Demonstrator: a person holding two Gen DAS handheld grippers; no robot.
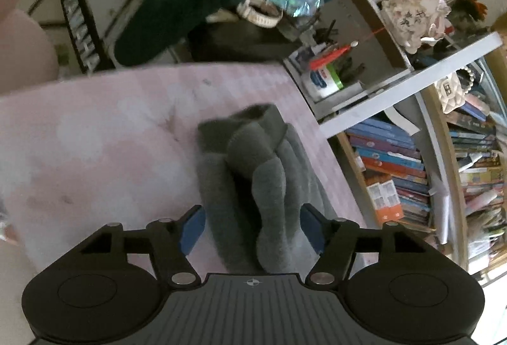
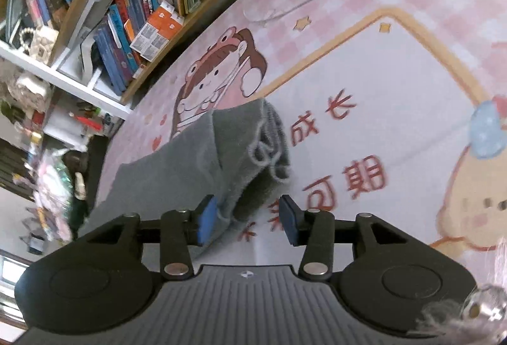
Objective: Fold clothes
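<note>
Garment: grey fleece garment [image 1: 253, 173], bunched in thick folds, lies on the pink cartoon-print mat [image 2: 396, 66], near the mat edge beside the bookshelf [image 2: 133, 15].
Left gripper [image 1: 252, 229]: jaws spread; folds lie between the blue pads, neither pad pressing them.
Right gripper [image 2: 248, 223]: jaws parted; garment edge touches the left pad [image 2: 207, 223], the other pad stands clear over the mat.
Surroundings: bookshelf crammed with books; cluttered white desk [image 1: 396, 91] adjoining.

Black claw [image 1: 252, 226] with blue pads [image 1: 191, 229], silver screws.
</note>
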